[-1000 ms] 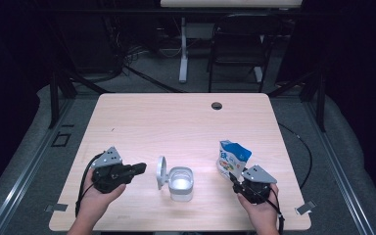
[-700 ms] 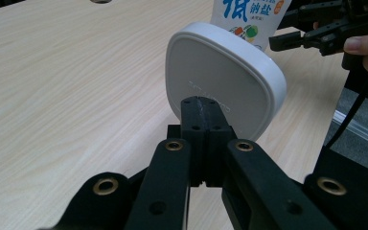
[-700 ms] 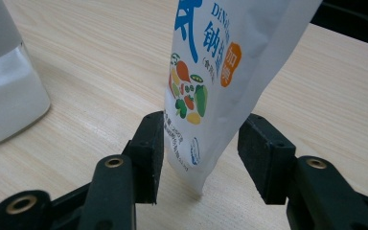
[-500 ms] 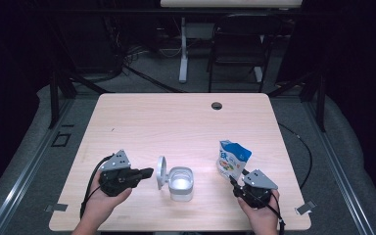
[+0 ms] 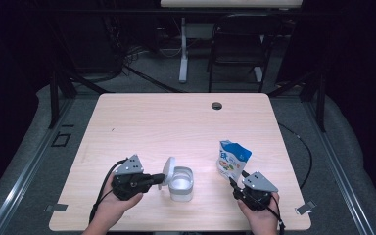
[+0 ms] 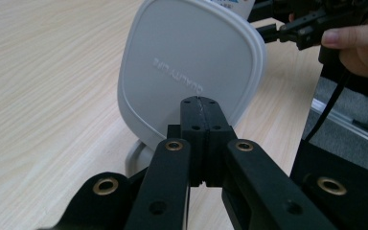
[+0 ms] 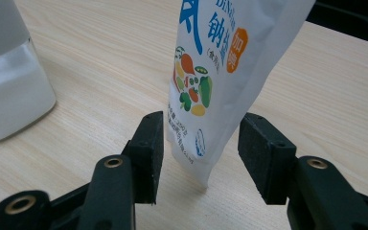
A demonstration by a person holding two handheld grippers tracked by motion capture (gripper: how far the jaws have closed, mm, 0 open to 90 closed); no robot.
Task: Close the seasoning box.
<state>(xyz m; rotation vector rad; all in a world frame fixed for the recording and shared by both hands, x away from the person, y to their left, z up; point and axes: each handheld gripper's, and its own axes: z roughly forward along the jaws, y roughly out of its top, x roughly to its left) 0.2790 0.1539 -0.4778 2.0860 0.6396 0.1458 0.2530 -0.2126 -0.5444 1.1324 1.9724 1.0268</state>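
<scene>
Left claw (image 6: pixel 199 103) clenched, tips at the box's raised lid (image 6: pixel 191 62). Right claw (image 7: pixel 201 155) released, straddling pouch (image 7: pixel 220 67) on table (image 5: pixel 176 122).

Both of the person's forearms come in from the near edge, each hand wrapped around a black two-jaw gripper with a grey three-cornered plate on top. The left gripper (image 5: pixel 159 178) lies level and points to the right, its fingers (image 6: pixel 199 124) pressed flat together with nothing between them. The right gripper (image 5: pixel 232 180) points away and slightly left, its fingers (image 7: pixel 148 143) standing wide apart. A black cable trails from each gripper.
</scene>
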